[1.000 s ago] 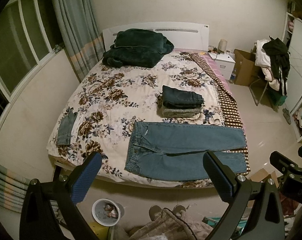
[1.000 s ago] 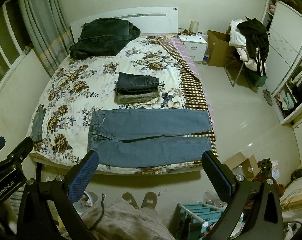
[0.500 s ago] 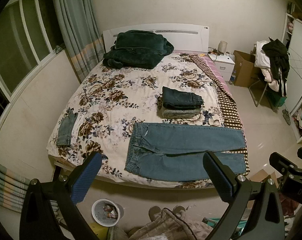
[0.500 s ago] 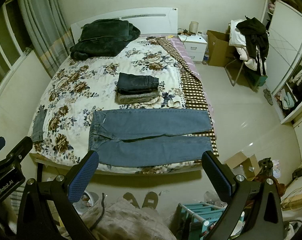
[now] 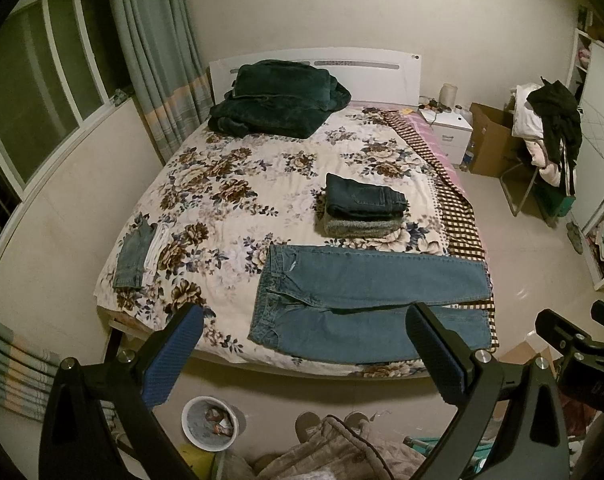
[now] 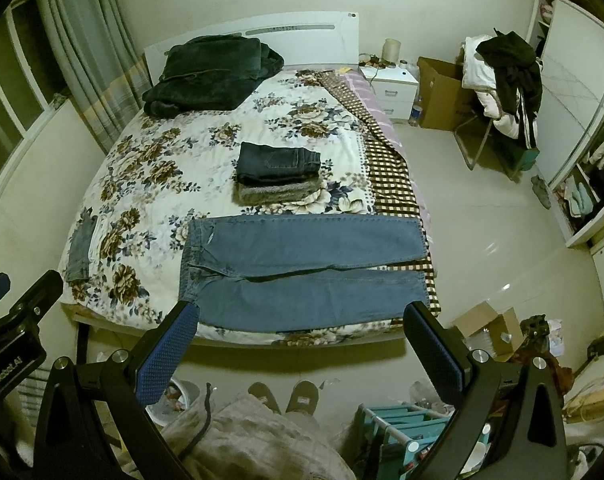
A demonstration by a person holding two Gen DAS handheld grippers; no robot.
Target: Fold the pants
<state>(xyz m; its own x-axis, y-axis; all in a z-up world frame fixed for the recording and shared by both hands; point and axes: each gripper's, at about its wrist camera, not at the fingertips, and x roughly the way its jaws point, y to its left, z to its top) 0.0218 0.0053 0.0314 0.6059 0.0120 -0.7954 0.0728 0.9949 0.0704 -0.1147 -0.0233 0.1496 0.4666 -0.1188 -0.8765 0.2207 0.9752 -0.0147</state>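
Jeans (image 5: pixel 365 304) are laid flat near the folded stack (image 5: pixel 363 210); both tongs (image 5: pixel 302 354) (image 6: pixel 302 350) are held open, empty; a leg must be gripped next

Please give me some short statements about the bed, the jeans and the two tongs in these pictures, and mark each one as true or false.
1. The light blue jeans lie spread flat near the foot of the bed. True.
2. The left tongs are shut on the jeans. False: they are open, above the floor, touching nothing.
3. A folded stack of clothes sits beyond the jeans. True.
4. The right tongs are open and hold nothing. True.
5. The jeans are already folded in half. False: both legs lie at full length, side by side.
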